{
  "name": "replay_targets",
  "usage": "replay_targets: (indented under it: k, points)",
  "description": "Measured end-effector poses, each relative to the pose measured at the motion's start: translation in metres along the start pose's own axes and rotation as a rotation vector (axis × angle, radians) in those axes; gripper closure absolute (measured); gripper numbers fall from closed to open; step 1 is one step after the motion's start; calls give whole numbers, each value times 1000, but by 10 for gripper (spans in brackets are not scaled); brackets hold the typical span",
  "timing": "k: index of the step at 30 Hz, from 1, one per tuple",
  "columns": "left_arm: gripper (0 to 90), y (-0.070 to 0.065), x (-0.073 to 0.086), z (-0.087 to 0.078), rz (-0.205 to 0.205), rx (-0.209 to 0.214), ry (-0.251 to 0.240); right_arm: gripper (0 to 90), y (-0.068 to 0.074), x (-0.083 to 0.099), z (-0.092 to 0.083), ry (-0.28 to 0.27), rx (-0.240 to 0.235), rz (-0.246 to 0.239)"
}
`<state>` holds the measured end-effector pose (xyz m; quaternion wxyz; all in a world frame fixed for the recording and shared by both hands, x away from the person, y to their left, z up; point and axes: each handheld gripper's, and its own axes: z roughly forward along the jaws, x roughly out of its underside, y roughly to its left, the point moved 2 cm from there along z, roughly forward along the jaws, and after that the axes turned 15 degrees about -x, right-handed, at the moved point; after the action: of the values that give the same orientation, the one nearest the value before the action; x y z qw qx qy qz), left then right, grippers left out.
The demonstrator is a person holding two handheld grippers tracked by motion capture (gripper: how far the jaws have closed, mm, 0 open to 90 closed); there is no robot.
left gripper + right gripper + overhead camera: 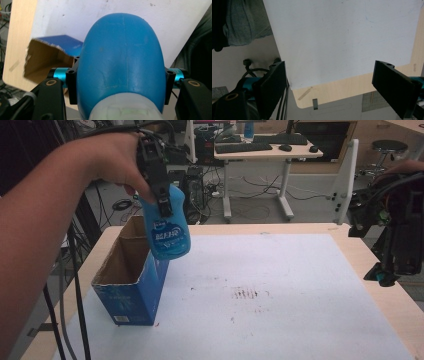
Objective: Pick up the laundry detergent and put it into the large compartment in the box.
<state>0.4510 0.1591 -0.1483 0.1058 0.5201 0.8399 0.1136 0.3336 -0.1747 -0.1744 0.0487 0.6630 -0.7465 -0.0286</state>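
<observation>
Clamping a blue plastic bottle [169,231] between its black jaws, the left gripper [161,202] holds it in the air above the open blue cardboard box [131,285] on the table's white mat [280,290]. Right gripper [329,85], jaws wide apart, holds nothing at the table edge.

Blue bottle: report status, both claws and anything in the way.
Left claw shut on blue bottle, held in the air over open carton. Right claw open, holding nothing, at the table's right edge. Nothing between bottle and carton.
</observation>
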Motion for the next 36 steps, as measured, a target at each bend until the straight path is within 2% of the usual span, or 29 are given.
replay_targets:
  k: [1,5,6,7,13,15,20,27,30,36]
  points:
    - [383,2,4,-2,-23,0,4,117,-1,-1,0,5,2,-8]
    - [383,11,21,-11,-62,-6,20,117,-1,-4,-1,-1,2,-8]
    - [383,11,21,-11,-62,-6,20,117,-1,-4,-1,-1,2,-8]
    - [383,15,31,-17,-88,-13,28,117,-1,-4,-2,3,4,-14]
    - [383,23,53,-24,-133,-18,59,117,-2,-9,-1,5,0,-17]
    - [383,23,57,-24,-139,-16,65,117,-2,-10,-1,7,0,-26]
    - [383,25,70,-13,-179,-12,119,117,-3,-15,-1,6,1,-28]
    - [382,24,77,1,-217,1,129,117,-2,-17,0,10,-3,-27]
    - [382,24,81,11,-266,2,131,117,-1,-17,-1,12,-3,-29]
    - [382,21,84,27,-279,12,126,117,1,-17,-1,7,-1,-24]
